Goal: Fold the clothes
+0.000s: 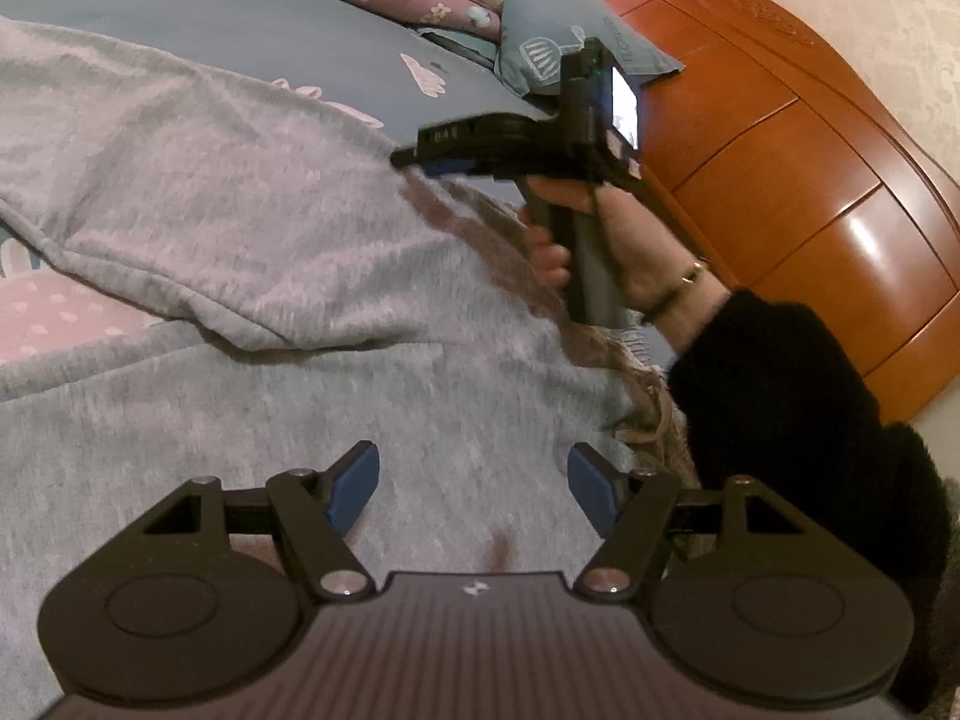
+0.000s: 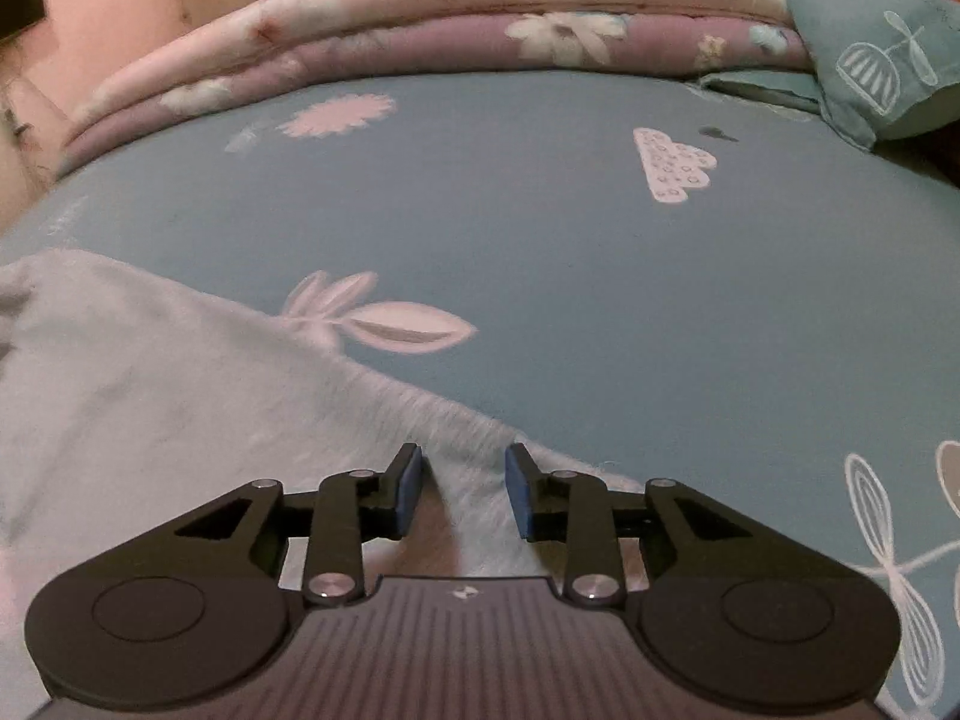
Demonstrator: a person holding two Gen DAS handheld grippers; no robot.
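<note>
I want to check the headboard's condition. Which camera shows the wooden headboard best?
The left wrist view: the wooden headboard fills its upper right, panels and carved top rail plainly visible behind the right gripper. The right wrist view shows at most a sliver of it at the top right corner.

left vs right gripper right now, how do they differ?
The left gripper stands wide open; the right gripper has a narrower gap. The left hovers over the middle of the grey garment; the right sits at its edge beside bare sheet. Neither pinches cloth; both have blue pads.
</note>
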